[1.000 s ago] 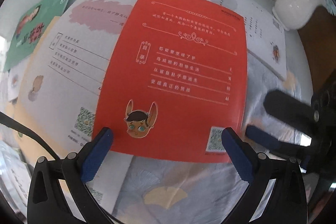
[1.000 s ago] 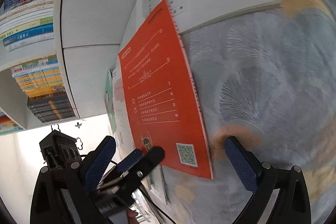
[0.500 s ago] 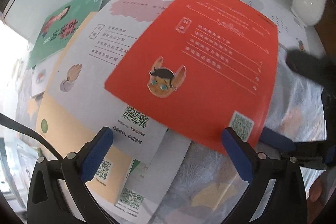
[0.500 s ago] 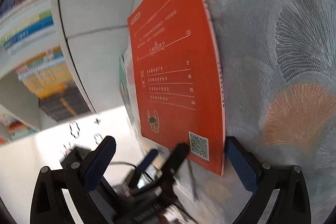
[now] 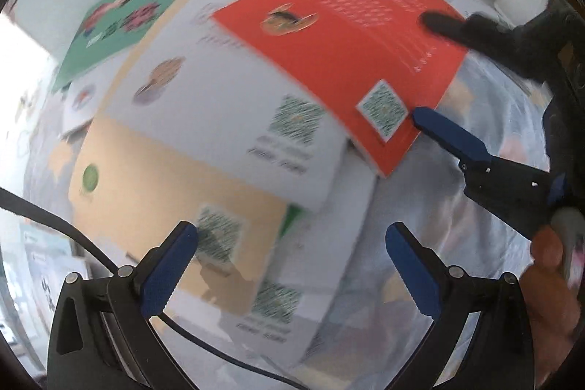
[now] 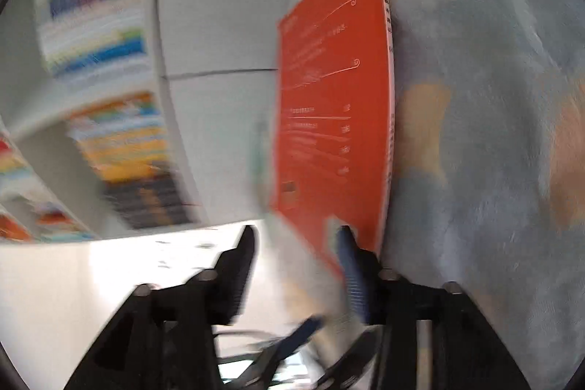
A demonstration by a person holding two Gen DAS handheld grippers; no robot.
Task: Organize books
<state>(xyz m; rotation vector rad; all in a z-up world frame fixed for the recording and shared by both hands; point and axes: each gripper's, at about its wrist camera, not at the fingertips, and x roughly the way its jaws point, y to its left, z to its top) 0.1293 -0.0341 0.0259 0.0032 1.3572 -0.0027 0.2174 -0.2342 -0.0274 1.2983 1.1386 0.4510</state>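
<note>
The red book [image 5: 340,53] is seen lying slantwise on top of a fan of overlapping books on a patterned cloth [image 5: 420,236], with a white-and-tan book [image 5: 204,141] under it and a green book [image 5: 124,21] further back against the white wall. The right gripper [image 5: 427,68] has just been closing around the red book's near corner: 1 finger is laid over the cover and the other is tucked at the edge by the QR code, so the book is between the jaws, but whether the pads already press on it cannot be told, since both views are smeared. The left gripper [image 5: 292,265] is held wide open above the tan book, with nothing between its fingers. Several failures can be foreseen from here. Only a corner is bracketed, so if the book is lifted by that bite it is likely to sag, swing and slide out, being thin and limp. If the lower finger is pushed in further, the white-and-tan book beneath could be caught too, and 2 books would be raised or dragged together. A sideways pull could disturb the fan and push the lower books toward the cloth's edge. Speed is also a risk: a grip closed on the move may land off the corner. The open left gripper could be struck by the swinging cover.
</note>
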